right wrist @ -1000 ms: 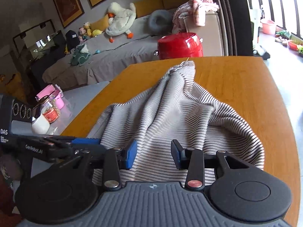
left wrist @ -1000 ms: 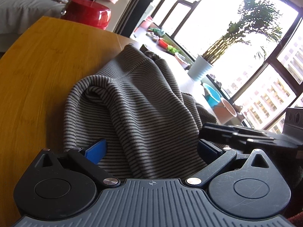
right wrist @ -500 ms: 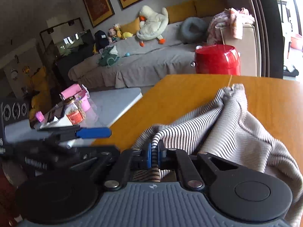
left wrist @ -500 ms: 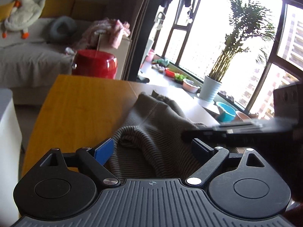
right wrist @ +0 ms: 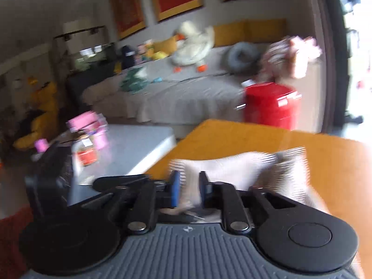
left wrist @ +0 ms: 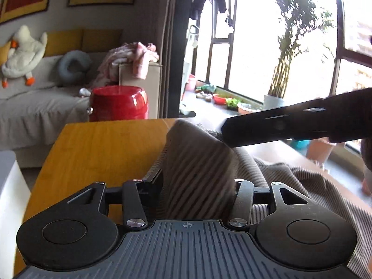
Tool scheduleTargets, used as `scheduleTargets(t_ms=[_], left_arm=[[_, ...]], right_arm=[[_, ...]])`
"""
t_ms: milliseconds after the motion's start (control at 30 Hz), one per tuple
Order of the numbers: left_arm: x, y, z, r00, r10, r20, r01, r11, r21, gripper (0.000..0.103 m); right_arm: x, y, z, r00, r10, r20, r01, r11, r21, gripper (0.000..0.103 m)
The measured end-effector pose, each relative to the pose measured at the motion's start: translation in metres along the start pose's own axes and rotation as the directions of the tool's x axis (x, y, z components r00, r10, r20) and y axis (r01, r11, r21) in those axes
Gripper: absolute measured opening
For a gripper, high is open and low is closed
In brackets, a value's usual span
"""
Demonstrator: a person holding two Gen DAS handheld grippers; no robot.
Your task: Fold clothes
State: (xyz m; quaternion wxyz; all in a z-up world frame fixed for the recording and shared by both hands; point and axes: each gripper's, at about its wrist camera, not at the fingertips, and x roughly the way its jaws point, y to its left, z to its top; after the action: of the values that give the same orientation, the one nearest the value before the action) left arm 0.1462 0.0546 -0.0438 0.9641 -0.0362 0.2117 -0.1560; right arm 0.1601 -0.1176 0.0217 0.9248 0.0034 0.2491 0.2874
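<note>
The left gripper (left wrist: 197,183) holds a thick fold of the striped shirt (left wrist: 200,162) between its two fingers, which stand rather wide apart because much cloth is bunched between them, and the fold is raised above the wooden table (left wrist: 104,146). The right gripper (right wrist: 188,191) has its blue pads (right wrist: 174,191) at a narrow gap with a strip of the same shirt (right wrist: 232,162) pinched between them, though this view is blurred. The rest of the shirt hangs down and lies on the table, behind which stand a red stool (left wrist: 118,103) and a gray sofa (left wrist: 34,102) with a white plush duck (left wrist: 22,53).
</note>
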Motion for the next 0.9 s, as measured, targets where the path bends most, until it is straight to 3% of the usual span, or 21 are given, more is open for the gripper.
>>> scheduleTargets(t_ms=[67, 133, 233, 333, 400, 433, 467, 500, 567, 633, 767, 800, 900], left_arm=[[0.000, 0.015, -0.005, 0.999, 0.033, 0.027, -0.031, 0.996, -0.079, 0.050], [0.000, 0.034, -0.008, 0.998, 0.056, 0.029, -0.050, 0.985, -0.166, 0.049], [-0.004, 0.058, -0.007, 0.994, 0.102, 0.035, -0.091, 0.966, -0.243, 0.048], [-0.007, 0.075, -0.007, 0.990, 0.140, 0.031, -0.125, 0.948, -0.294, 0.048], [-0.008, 0.082, -0.007, 0.988, 0.155, 0.025, -0.139, 0.938, -0.316, 0.048], [-0.010, 0.084, -0.007, 0.986, 0.165, 0.024, -0.149, 0.935, -0.320, 0.048], [-0.011, 0.086, -0.007, 0.984, 0.176, 0.022, -0.159, 0.932, -0.324, 0.047], [-0.012, 0.088, -0.007, 0.982, 0.185, 0.022, -0.168, 0.930, -0.328, 0.047], [-0.013, 0.093, -0.006, 0.979, 0.200, 0.021, -0.182, 0.925, -0.335, 0.047], [-0.012, 0.097, -0.006, 0.978, 0.207, 0.014, -0.189, 0.919, -0.347, 0.047], [-0.006, 0.097, -0.005, 0.979, 0.206, -0.004, -0.195, 0.918, -0.346, 0.046], [-0.006, 0.097, -0.004, 0.978, 0.208, -0.004, -0.197, 0.917, -0.346, 0.046], [-0.005, 0.099, -0.004, 0.977, 0.214, -0.010, -0.203, 0.911, -0.359, 0.047]], right_arm=[[-0.003, -0.016, -0.008, 0.990, -0.138, -0.013, 0.138, 0.990, 0.013, 0.030], [0.003, -0.033, -0.021, 0.975, -0.209, -0.080, 0.213, 0.976, 0.053, 0.032], [0.020, -0.043, -0.040, 0.967, -0.195, -0.164, 0.216, 0.968, 0.125, 0.035], [0.046, -0.041, -0.048, 0.972, -0.149, -0.184, 0.180, 0.970, 0.163, 0.048], [0.063, -0.035, -0.051, 0.971, -0.142, -0.191, 0.171, 0.974, 0.147, 0.062], [0.069, -0.030, -0.052, 0.969, -0.159, -0.189, 0.180, 0.979, 0.097, 0.061], [0.072, -0.026, -0.052, 0.965, -0.185, -0.184, 0.193, 0.981, 0.030, 0.046], [0.070, -0.027, -0.048, 0.963, -0.201, -0.180, 0.203, 0.979, -0.007, 0.022], [0.059, -0.035, -0.039, 0.959, -0.226, -0.173, 0.220, 0.974, -0.056, 0.011], [0.047, -0.045, -0.029, 0.945, -0.293, -0.143, 0.277, 0.953, -0.121, 0.008], [0.025, -0.084, -0.007, 0.850, -0.526, -0.020, 0.510, 0.833, -0.216, 0.005], [0.023, -0.092, -0.005, 0.829, -0.559, 0.005, 0.546, 0.807, -0.226, 0.005], [0.028, -0.115, -0.006, 0.803, -0.596, -0.012, 0.581, 0.788, -0.203, 0.005]])
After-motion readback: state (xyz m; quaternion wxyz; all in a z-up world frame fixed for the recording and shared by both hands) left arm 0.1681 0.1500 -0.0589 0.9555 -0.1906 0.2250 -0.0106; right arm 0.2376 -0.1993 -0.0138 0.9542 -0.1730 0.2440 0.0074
